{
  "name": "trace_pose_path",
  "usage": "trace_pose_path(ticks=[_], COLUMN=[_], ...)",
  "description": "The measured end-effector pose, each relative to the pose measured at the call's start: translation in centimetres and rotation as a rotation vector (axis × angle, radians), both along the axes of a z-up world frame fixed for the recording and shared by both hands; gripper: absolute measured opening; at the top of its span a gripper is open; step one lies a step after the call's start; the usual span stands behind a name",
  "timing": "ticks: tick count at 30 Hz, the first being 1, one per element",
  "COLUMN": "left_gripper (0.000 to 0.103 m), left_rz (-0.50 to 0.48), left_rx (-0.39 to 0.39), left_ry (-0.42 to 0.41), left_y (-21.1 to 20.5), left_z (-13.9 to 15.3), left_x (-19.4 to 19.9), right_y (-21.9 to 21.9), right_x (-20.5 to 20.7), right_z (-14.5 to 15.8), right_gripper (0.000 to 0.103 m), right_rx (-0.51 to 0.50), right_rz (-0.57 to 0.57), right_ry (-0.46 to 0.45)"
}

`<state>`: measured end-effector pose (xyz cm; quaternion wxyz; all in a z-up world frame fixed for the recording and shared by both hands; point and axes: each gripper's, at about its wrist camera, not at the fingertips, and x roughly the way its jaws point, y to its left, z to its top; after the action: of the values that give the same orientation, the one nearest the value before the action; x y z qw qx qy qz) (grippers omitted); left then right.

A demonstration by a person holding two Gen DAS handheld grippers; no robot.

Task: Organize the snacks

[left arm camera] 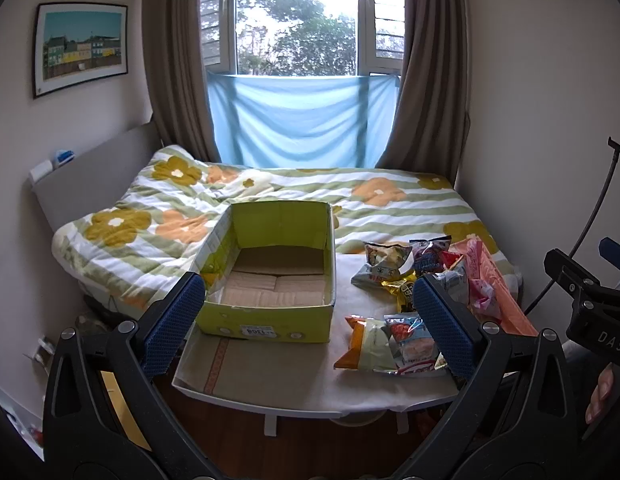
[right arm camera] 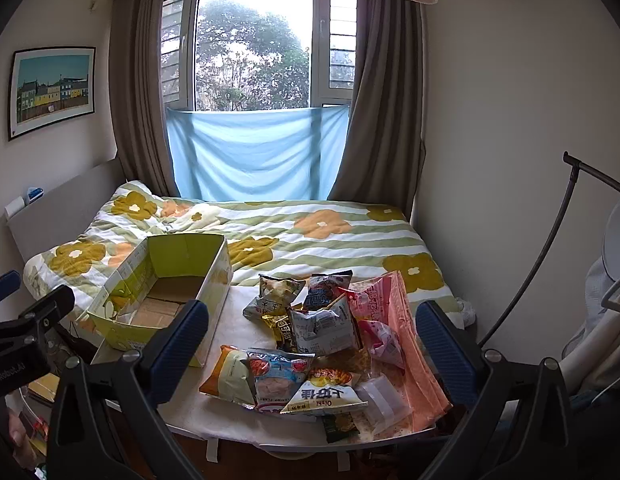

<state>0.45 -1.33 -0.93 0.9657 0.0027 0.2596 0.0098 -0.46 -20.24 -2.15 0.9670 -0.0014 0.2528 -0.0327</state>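
An open, empty yellow-green cardboard box (left arm camera: 270, 322) (right arm camera: 130, 338) stands on the left of a small white table (left arm camera: 278, 376) (right arm camera: 238, 332). A pile of several snack packets (left arm camera: 406, 280) (right arm camera: 310, 332) lies on the table's right half, with a pink bag (right arm camera: 394, 320) at its right edge. My left gripper (left arm camera: 308, 324) is open and empty, held in front of the table, facing the box. My right gripper (right arm camera: 312, 344) is open and empty, held in front of the snack pile. Each gripper's body shows at the edge of the other's view.
A bed with a flowered striped quilt (left arm camera: 270, 196) (right arm camera: 310, 232) lies behind the table, under a window with brown curtains and a blue cloth. Walls close in on both sides. A dark curved stand (right arm camera: 550, 240) rises at the right. Wooden floor shows below the table.
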Motion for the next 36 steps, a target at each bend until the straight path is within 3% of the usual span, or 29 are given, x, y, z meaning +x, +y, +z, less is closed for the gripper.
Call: trace_pose_path(ticks=[19,26,36], left_gripper=[0.103,0.103,0.103], left_rz=[-0.004,-0.083,-0.205], left_rx=[-0.022,-0.039,-0.084], left_ry=[0.022,0.141,0.316], left_y=[0.1,-0.3,-4.2], left_z=[-0.7,-2.9,-8.8], left_x=[1.0,3.0,6.9], right_y=[0.4,-1.1,-5.8], right_x=[0.6,0.7,2.4], right_z=[0.0,-1.6,-7.1], right_gripper=[0.103,0.103,0.103], right_rx=[-0.006,0.023,0.043], right_rz=[0.003,-0.027,-0.076], right_ry=[0.01,0.075,0.218])
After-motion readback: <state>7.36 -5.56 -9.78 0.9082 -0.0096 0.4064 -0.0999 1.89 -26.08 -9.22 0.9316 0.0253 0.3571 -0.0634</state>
